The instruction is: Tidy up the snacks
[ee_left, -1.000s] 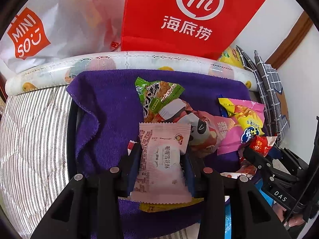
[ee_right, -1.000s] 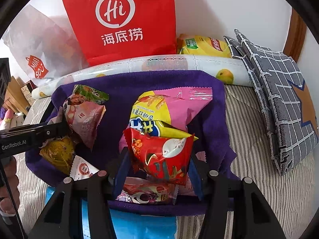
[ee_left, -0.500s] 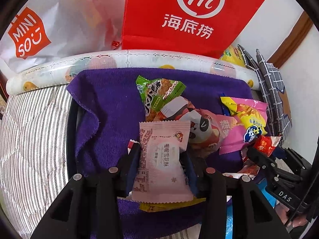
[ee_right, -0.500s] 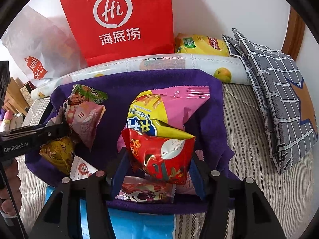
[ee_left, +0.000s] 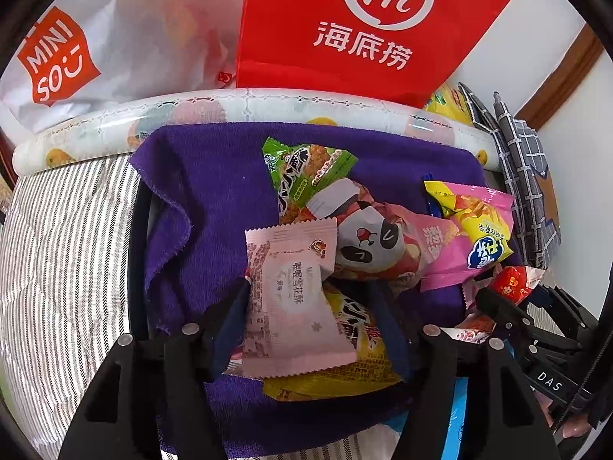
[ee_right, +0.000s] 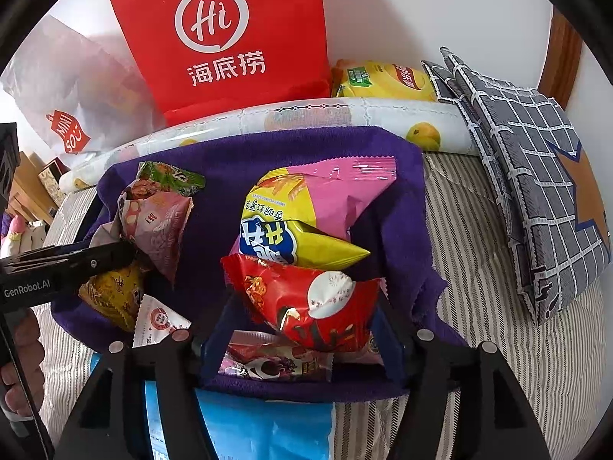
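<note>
Snack packets lie on a purple towel [ee_left: 214,199] [ee_right: 207,268]. My left gripper [ee_left: 310,291] has its jaws opening around a pale pink packet [ee_left: 295,299]. The packet leans on the left finger, clear of the right one, over a yellow packet [ee_left: 345,375]. Behind it lie a panda packet [ee_left: 367,245] and a green packet [ee_left: 302,168]. My right gripper [ee_right: 306,295] is also opening; a red packet [ee_right: 306,299] lies loose between its fingers, in front of a pink-and-yellow chip bag [ee_right: 306,207].
A red paper bag [ee_left: 364,19], a white shopping bag [ee_left: 76,38] and a fruit-print roll [ee_left: 230,103] line the back. A grey checked cushion [ee_right: 536,153] lies at the right, with a yellow chip bag [ee_right: 383,80] behind the roll. Striped bedding [ee_right: 479,345] surrounds the towel.
The left jaws have parted: the pink packet is free of the right finger and the yellow packet shows beneath. The right jaws have widened around the red packet. Neither hand has moved.
</note>
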Action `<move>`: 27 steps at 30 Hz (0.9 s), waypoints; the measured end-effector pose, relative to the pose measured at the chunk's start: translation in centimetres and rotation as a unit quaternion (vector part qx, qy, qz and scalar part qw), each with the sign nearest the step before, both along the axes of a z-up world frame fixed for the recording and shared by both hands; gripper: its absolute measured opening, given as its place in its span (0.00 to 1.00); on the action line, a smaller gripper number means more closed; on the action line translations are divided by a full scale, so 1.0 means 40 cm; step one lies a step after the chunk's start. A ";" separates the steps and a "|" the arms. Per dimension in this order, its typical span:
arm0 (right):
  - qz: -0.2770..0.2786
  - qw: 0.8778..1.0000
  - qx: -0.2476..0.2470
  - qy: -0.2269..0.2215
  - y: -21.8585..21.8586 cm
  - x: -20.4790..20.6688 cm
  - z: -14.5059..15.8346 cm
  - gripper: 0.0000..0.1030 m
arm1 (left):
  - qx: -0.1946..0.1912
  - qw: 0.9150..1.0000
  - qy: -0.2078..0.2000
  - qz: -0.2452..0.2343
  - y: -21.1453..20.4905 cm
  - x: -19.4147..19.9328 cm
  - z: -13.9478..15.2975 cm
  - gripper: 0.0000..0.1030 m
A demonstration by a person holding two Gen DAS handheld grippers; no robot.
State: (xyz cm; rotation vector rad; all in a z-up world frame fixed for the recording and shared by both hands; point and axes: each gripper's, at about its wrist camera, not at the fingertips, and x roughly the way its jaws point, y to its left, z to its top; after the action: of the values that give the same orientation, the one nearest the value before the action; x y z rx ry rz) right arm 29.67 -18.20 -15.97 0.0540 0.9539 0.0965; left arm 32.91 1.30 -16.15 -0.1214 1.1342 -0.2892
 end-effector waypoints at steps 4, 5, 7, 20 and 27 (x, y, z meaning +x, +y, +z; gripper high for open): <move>-0.004 1.000 -0.001 0.000 -0.003 -0.003 0.006 0.65 | 0.000 1.000 0.002 0.002 0.001 -0.004 0.003 0.67; -0.005 1.000 -0.001 -0.001 -0.004 -0.005 0.008 0.67 | 0.000 1.000 0.002 0.002 0.001 -0.005 0.004 0.68; -0.008 1.000 0.000 -0.005 -0.008 -0.009 0.015 0.70 | 0.001 1.000 0.000 0.000 -0.002 -0.009 0.009 0.70; -0.015 1.000 0.003 -0.012 -0.010 -0.035 0.023 0.73 | 0.006 1.000 -0.007 0.006 0.003 -0.037 0.035 0.78; -0.015 1.000 0.003 -0.015 -0.006 -0.055 0.024 0.73 | 0.005 1.000 -0.008 0.006 0.006 -0.048 0.038 0.78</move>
State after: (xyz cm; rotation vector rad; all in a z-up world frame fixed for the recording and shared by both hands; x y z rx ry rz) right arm 27.45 -18.46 -15.03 0.0730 0.9216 0.0726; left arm 31.01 1.53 -14.63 -0.1156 1.1195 -0.2735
